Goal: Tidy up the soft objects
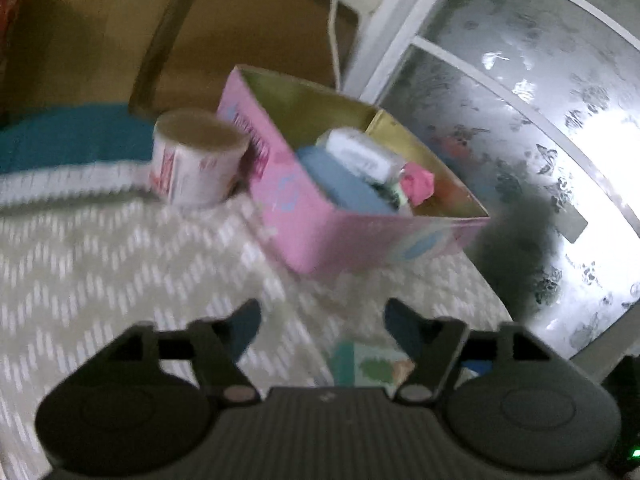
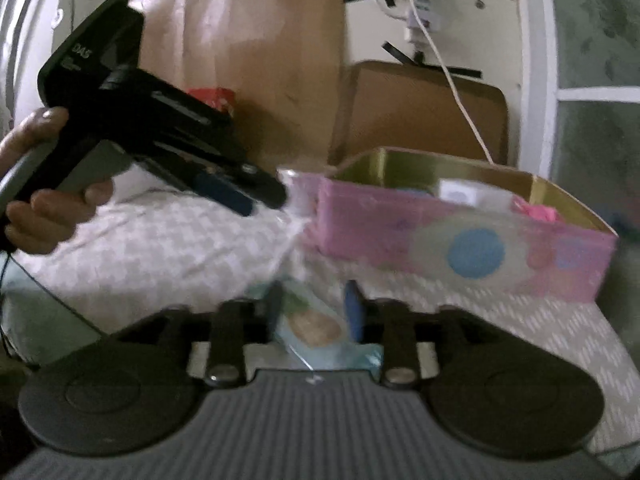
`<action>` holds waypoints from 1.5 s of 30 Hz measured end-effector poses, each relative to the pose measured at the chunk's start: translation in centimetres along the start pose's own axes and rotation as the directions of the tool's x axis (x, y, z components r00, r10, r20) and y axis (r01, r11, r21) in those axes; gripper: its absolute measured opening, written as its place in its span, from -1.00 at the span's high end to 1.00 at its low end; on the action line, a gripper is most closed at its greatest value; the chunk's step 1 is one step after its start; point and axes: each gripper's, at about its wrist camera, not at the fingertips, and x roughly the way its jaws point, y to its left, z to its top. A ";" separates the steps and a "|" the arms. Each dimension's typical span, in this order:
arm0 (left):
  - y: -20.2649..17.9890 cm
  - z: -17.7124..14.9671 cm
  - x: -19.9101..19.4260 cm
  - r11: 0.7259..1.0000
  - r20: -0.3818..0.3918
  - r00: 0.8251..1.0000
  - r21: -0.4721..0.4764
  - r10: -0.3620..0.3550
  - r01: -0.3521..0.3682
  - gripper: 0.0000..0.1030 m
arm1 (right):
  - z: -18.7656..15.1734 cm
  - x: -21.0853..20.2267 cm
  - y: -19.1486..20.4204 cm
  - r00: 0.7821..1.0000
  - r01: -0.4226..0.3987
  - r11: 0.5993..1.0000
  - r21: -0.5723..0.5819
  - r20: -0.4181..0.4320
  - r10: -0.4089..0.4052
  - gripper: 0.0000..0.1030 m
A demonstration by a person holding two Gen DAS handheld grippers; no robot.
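Observation:
A pink box (image 1: 320, 216) with a gold inside stands on the patterned bed cover; it shows in the right wrist view too (image 2: 460, 236). In it lie a blue soft item (image 1: 340, 184), a white packet (image 1: 360, 152) and a pink crumpled item (image 1: 418, 186). My left gripper (image 1: 322, 320) is open and empty, in front of the box. A light blue-green packet (image 1: 368, 368) lies below it. My right gripper (image 2: 314, 312) is shut on that packet (image 2: 316, 328), in front of the box and low over the bed. The left gripper (image 2: 244, 200) also shows there, held by a hand.
A roll of printed tape (image 1: 196, 156) sits to the left of the box. A teal cushion (image 1: 72, 140) lies further left. Brown cardboard (image 2: 424, 108) leans on the wall behind. A frosted window (image 1: 540, 120) is at the right. A white cable (image 2: 452, 80) hangs over the box.

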 end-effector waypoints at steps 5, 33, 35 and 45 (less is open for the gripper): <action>-0.8 -1.1 1.5 0.996 -0.077 0.994 0.010 -0.084 0.085 -0.48 | -1.2 0.5 -0.6 0.999 -0.026 1.000 -0.013 -0.036 0.025 -0.14; -4.2 11.6 9.5 0.968 0.123 0.976 0.152 0.182 -0.199 -0.47 | 7.4 8.8 -6.3 0.971 0.184 0.983 0.001 0.152 -0.182 -0.15; -4.1 11.8 9.5 0.978 0.106 0.980 0.103 0.168 -0.179 -0.47 | 7.9 11.3 -6.9 0.961 0.262 0.965 -0.028 0.097 -0.259 -0.13; -7.4 7.1 3.2 0.964 0.200 0.965 0.169 0.170 -0.205 -0.82 | 5.6 2.6 -6.6 0.946 0.207 0.926 0.316 0.176 -0.272 -0.16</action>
